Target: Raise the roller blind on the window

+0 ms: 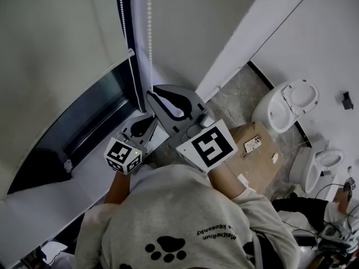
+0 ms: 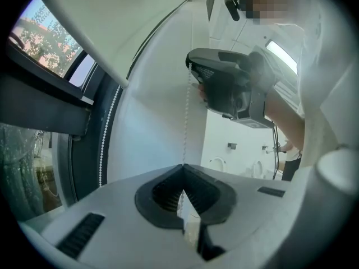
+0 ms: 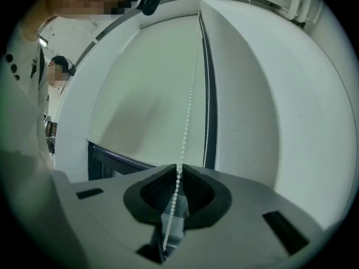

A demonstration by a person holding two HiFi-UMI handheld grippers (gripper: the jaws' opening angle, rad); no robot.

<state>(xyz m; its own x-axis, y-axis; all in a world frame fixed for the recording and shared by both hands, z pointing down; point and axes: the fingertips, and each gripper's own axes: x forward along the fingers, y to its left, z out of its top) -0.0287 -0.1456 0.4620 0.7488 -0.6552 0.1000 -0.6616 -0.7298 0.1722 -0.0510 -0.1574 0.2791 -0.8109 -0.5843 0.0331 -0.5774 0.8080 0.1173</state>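
Observation:
The pale roller blind covers the upper window, and dark glass shows under its bottom edge. A white bead chain hangs at the blind's right side. My left gripper is the lower one. In the left gripper view its jaws are shut on the bead chain, which runs straight up from the tips. My right gripper is just above it. In the right gripper view the chain passes between the tips, which close on it.
A second strand of the chain hangs against the dark window frame. Two white toilets and a cardboard box stand on the floor to the right. The white wall juts out beside the window.

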